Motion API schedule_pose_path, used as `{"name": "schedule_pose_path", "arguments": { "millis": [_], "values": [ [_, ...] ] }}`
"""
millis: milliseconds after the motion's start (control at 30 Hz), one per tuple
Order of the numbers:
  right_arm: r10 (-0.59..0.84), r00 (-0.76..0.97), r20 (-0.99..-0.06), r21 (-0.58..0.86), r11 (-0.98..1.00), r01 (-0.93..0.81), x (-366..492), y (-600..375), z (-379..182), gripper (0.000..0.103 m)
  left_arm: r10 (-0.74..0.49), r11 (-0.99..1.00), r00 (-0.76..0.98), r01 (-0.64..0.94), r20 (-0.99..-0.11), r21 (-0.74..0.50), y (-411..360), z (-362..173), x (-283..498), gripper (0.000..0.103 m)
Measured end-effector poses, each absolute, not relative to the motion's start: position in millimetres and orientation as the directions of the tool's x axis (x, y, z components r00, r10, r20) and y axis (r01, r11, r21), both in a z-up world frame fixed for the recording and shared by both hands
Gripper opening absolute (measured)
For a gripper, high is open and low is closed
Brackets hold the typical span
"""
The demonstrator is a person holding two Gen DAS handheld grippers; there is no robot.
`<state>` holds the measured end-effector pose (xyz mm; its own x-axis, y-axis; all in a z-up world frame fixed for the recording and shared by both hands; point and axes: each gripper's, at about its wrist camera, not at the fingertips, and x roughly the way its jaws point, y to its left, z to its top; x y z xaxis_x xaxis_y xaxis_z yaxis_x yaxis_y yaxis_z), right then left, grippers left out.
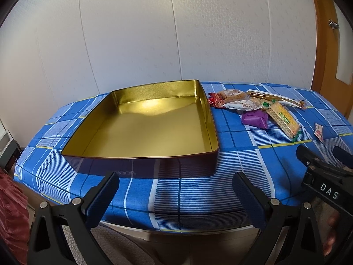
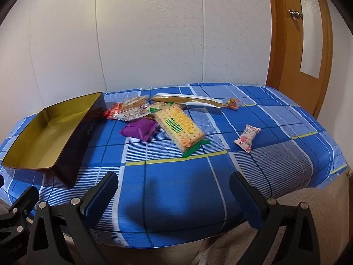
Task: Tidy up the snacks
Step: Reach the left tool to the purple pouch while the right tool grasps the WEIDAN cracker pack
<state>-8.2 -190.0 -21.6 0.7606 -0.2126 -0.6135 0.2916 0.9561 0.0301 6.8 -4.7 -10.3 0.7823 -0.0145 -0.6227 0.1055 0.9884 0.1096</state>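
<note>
White letters "DAS" stand on the black body of the right gripper (image 1: 317, 154) at the right edge of the left wrist view. The cracker pack (image 2: 179, 127), centre of the right wrist view, bears green lettering too small to read.

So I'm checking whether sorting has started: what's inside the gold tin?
Nothing visible: the tin shows only its bare gold floor. The snacks lie on the tablecloth beside it. Its near corner is hidden behind the wall.
</note>
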Motion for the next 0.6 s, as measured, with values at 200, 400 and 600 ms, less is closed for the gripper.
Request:
{"name": "schedule_pose_path", "arguments": {
  "millis": [200, 400, 600],
  "values": [
    [-0.182, 0.764, -0.619, 0.056, 0.960, 0.273, -3.8, -195.2, -17.6, 0.102, -0.001, 0.989, 0.790, 0.092, -0.613, 0.118, -4.6, -9.3, 6.4, 0.103],
    [-0.124, 0.797, -0.591, 0.039, 0.983, 0.182, 18.1, -208.2, 1.8, 0.094, -0.029, 0.987, 0.777, 0.122, -0.629, 0.106, -5.1, -10.0, 6.7, 0.103],
    [-0.039, 0.751, -0.659, 0.011, 0.998, 0.061, 68.4, -243.6, 7.5, 0.078, -0.093, 0.980, 0.734, 0.188, -0.673, 0.069, -12.2, -14.6, 9.4, 0.103]
  ]
}}
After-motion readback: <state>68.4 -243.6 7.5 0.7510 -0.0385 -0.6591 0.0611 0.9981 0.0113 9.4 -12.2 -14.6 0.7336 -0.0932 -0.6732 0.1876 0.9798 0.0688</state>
